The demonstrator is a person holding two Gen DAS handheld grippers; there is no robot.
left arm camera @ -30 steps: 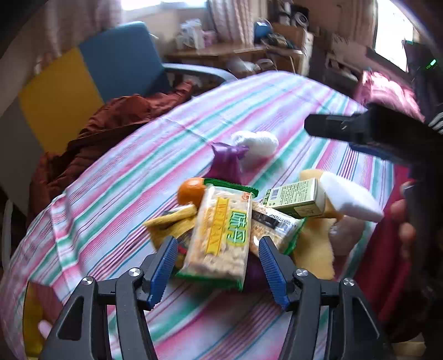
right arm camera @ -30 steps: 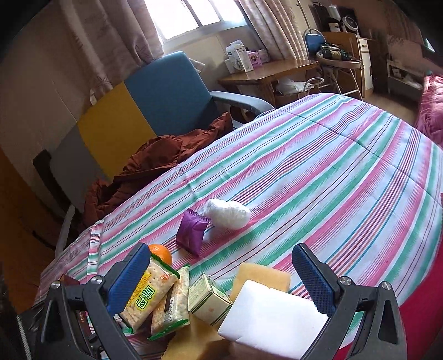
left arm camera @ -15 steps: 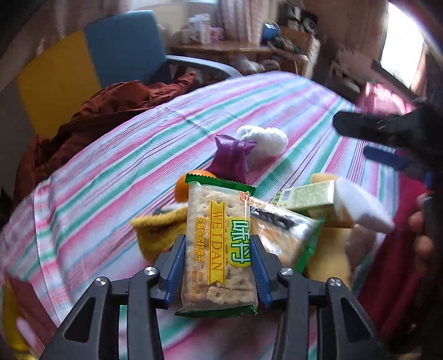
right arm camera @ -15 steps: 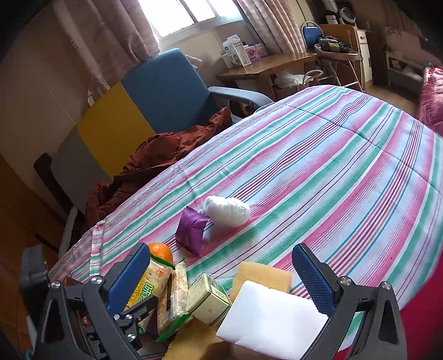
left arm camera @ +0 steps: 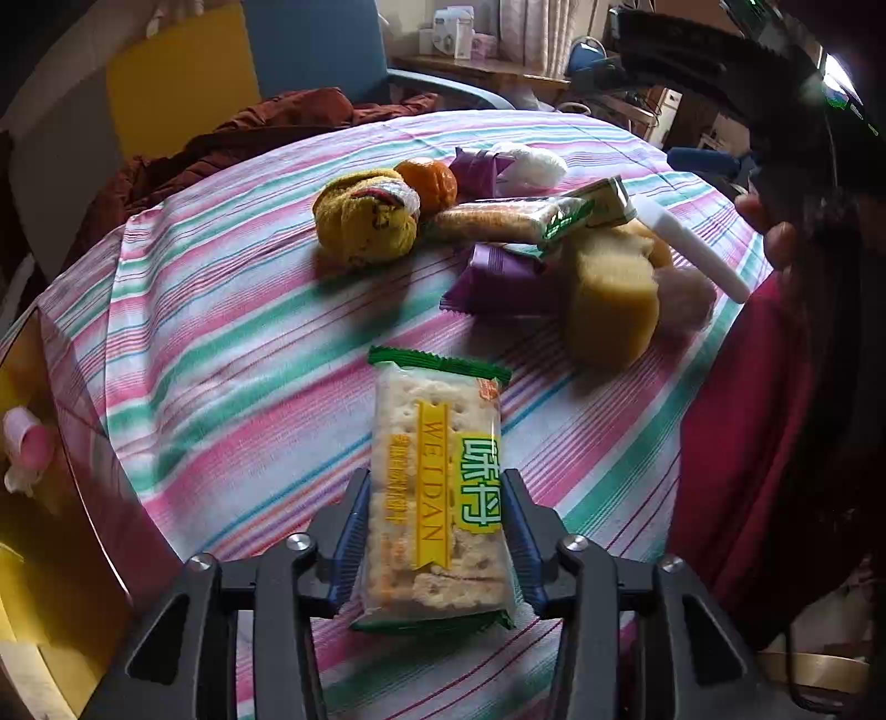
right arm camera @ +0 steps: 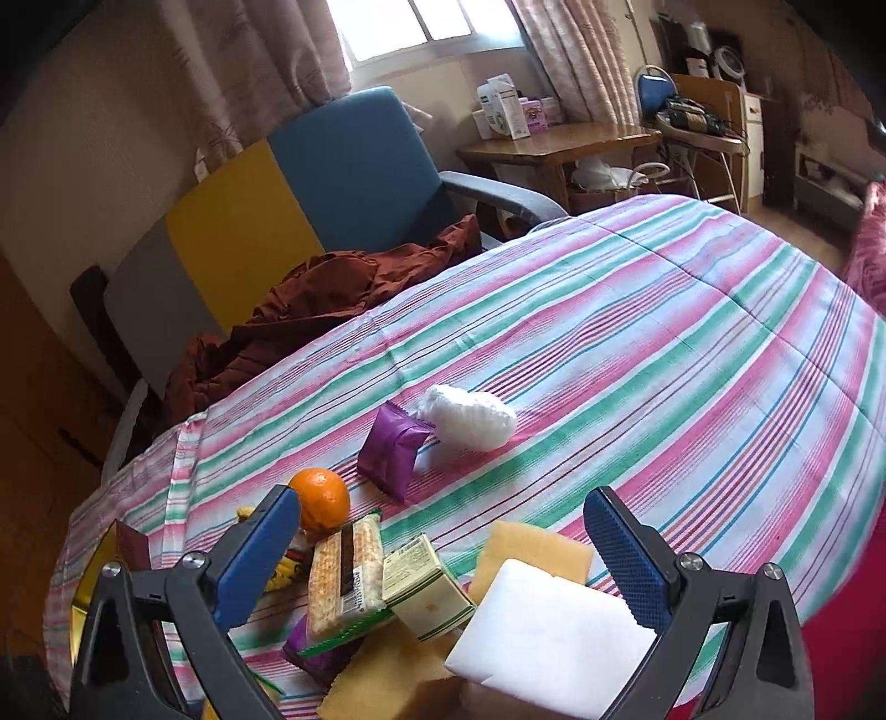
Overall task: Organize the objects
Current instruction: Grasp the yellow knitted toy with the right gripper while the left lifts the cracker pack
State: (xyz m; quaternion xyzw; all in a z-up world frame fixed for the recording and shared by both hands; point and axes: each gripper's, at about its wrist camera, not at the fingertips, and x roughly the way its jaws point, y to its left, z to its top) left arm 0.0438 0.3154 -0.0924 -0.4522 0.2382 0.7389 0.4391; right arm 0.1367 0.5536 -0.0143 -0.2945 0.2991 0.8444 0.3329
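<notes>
We see the left gripper [left arm camera: 434,531] clamped on a clear plastic cracker packet with green ends and a yellow WEIDAN band [left arm camera: 437,487]; blue pads press both long sides, though the jaws are easing open a touch. The packet points away from the camera, held above the near edge of the bed with the pink, green and white striped cover [right arm camera: 637,343]. The right gripper [right arm camera: 443,531] stands wide with nothing between its jaws, hovering over the pile at the near edge. Left on the cover: one second cracker packet with a green end [left arm camera: 509,219], one round orange fruit [right arm camera: 321,498], two purple foil sachets [right arm camera: 396,446] [left arm camera: 498,279], one white crinkled wad [right arm camera: 470,415], one small green-and-cream carton [right arm camera: 423,584], one yellow rolled cloth ball with red trim [left arm camera: 365,221], one flat white foam block [right arm camera: 548,637] lying partly on a tan sponge slab [right arm camera: 531,545]; a second tan sponge [left arm camera: 609,293] shows in the left wrist view, but we cannot tell if it is the same piece. Beyond the far-left edge, one blue-and-yellow armchair [right arm camera: 310,183] carries a rust-brown garment [right arm camera: 332,299]. One wooden side table [right arm camera: 554,147] with boxes stands under the curtained window [right arm camera: 421,25]. A person's fingers [left arm camera: 775,232] show at the right edge.
</notes>
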